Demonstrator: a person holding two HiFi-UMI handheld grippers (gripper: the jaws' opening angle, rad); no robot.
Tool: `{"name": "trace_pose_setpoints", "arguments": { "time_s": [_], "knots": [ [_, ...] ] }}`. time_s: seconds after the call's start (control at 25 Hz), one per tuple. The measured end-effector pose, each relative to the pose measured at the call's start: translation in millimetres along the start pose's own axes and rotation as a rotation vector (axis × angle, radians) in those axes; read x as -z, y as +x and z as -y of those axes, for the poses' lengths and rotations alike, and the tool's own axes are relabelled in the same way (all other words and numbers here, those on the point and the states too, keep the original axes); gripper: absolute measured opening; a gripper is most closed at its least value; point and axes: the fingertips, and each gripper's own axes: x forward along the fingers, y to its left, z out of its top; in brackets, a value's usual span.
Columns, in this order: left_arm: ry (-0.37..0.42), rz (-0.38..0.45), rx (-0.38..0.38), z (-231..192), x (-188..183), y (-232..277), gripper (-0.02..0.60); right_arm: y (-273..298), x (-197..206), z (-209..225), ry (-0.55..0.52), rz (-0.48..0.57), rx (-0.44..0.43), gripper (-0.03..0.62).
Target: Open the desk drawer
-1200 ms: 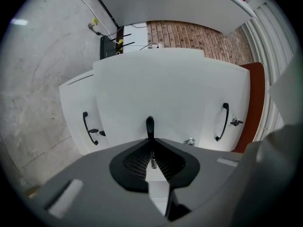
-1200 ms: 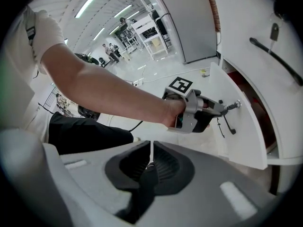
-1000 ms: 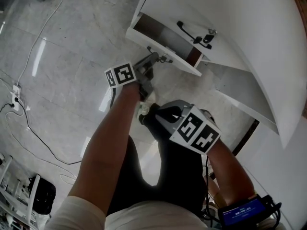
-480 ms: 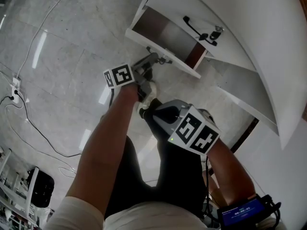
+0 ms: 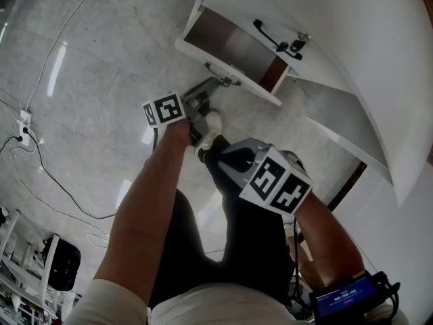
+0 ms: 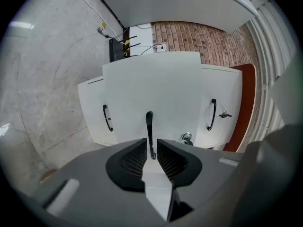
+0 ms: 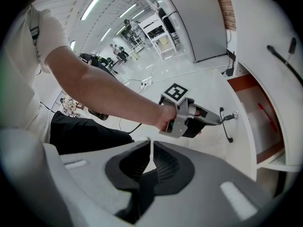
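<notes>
Pinching the handle (image 6: 149, 122) is the left gripper (image 6: 150, 144); drawer (image 5: 233, 46) open.

Open drawer (image 5: 230, 46) juts from the table (image 5: 352, 39) over the floor (image 5: 101, 80); left tongs (image 5: 218, 82) clasp its front handle (image 6: 149, 126), right tongs (image 5: 215, 156) just behind, nearer the person.

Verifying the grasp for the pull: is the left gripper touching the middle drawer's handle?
Touching. The left gripper view shows the left gripper with its jaws shut against both sides of the black drawer handle, no gap visible.
</notes>
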Motion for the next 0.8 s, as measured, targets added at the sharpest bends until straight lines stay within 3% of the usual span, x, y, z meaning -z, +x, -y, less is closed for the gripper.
{"name": "trace_pose_setpoints", "arguments": {
  "time_s": [0.32, 0.8],
  "knots": [
    [0.023, -0.019, -0.050, 32.2, 2.6, -64.4, 0.072, -17.7, -19.9, -33.2, -0.046, -0.011, 0.008, 0.020],
    [0.093, -0.044, 0.025, 190.7, 4.8, -173.5, 0.043, -68.6, -71.9, -131.1, -0.055, 0.042, 0.054, 0.021]
  ]
}}
